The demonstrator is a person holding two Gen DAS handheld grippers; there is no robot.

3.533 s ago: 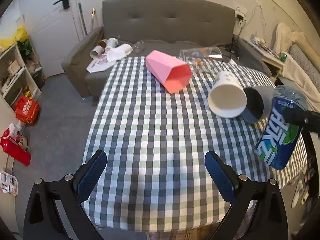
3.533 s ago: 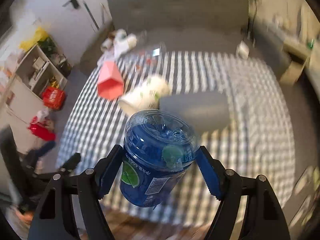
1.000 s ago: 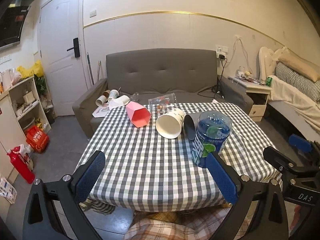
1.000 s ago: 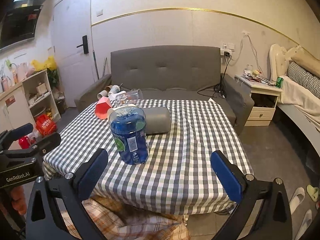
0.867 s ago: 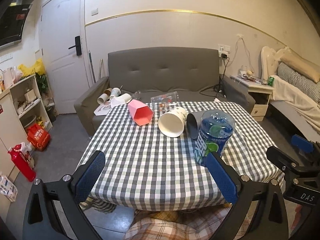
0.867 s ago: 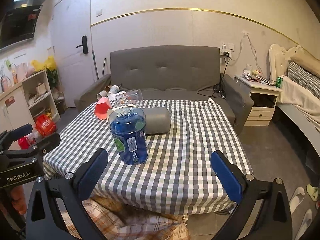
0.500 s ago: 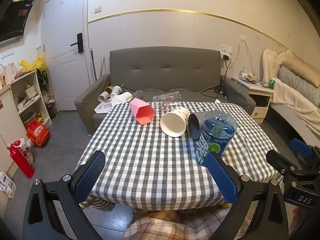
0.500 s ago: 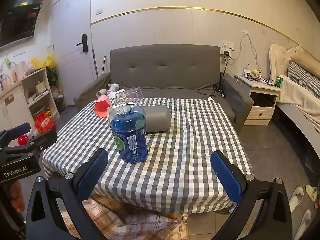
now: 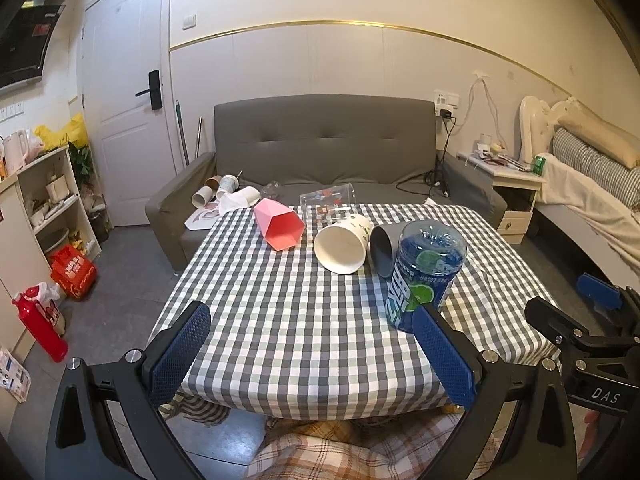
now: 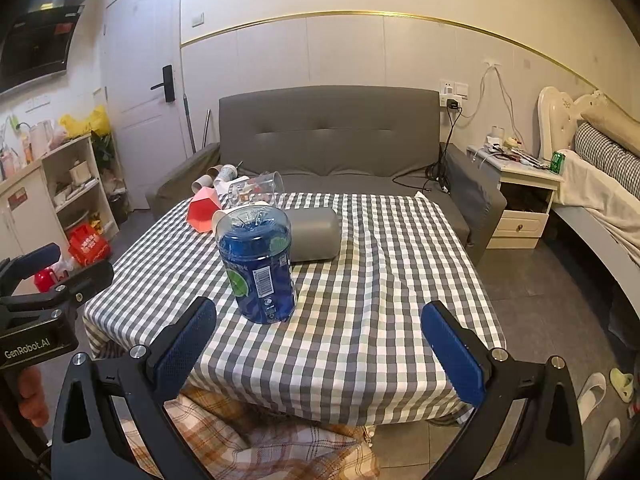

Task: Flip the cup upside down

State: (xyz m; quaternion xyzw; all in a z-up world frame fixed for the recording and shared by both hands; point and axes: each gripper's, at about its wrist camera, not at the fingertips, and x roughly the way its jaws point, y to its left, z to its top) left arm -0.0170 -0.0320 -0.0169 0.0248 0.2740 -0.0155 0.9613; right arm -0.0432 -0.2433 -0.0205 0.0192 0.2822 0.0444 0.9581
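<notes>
The blue translucent plastic cup [image 10: 258, 264] stands base-up on the checked counter [image 10: 380, 312]; the flip appears complete. Both grippers' jaws are wide open, empty.

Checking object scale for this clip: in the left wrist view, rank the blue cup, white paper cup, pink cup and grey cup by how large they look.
1. blue cup, largest, though nearest the camera
2. white paper cup and pink cup, too alike to rank
3. grey cup, smallest visible area, partly hidden behind the blue cup
</notes>
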